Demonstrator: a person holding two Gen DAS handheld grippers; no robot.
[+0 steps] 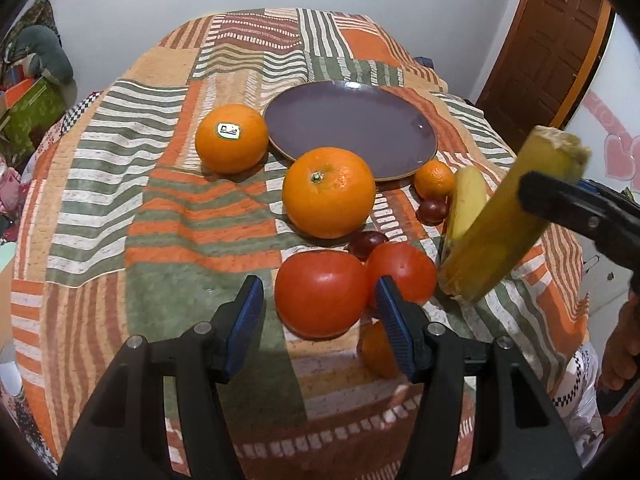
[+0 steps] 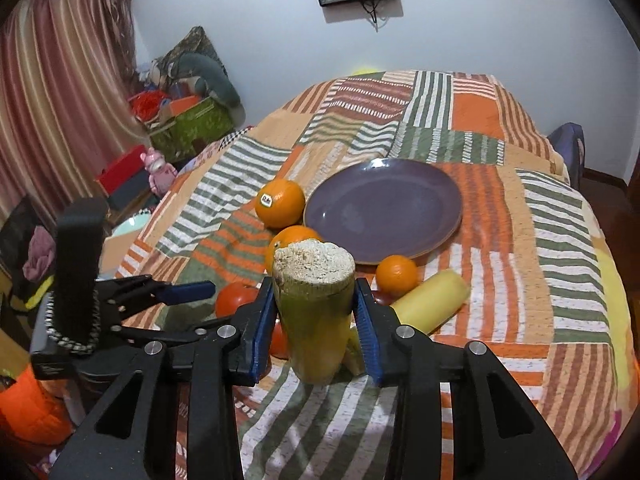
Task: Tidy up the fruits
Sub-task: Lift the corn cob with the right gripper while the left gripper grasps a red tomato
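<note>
My right gripper (image 2: pixel 316 320) is shut on a yellow-green sugarcane piece (image 2: pixel 314 312), held upright and tilted above the cloth; the piece also shows in the left wrist view (image 1: pixel 508 216). My left gripper (image 1: pixel 318 304) is open, its jaws on either side of a large red tomato (image 1: pixel 320 294). A second tomato (image 1: pixel 400 274) sits beside it. Two big oranges (image 1: pixel 329 192) (image 1: pixel 231 138) lie by the empty purple plate (image 1: pixel 352 124). A small orange (image 1: pixel 434 179), a second yellow cane piece (image 1: pixel 466 200) and dark plums (image 1: pixel 432 211) lie on the right.
The fruit lies on a patchwork striped cloth (image 1: pixel 120 208) over a rounded surface that falls away at its edges. Boxes and toys (image 2: pixel 180 120) stand on the floor at the left. A wooden door (image 1: pixel 548 48) is at the back right.
</note>
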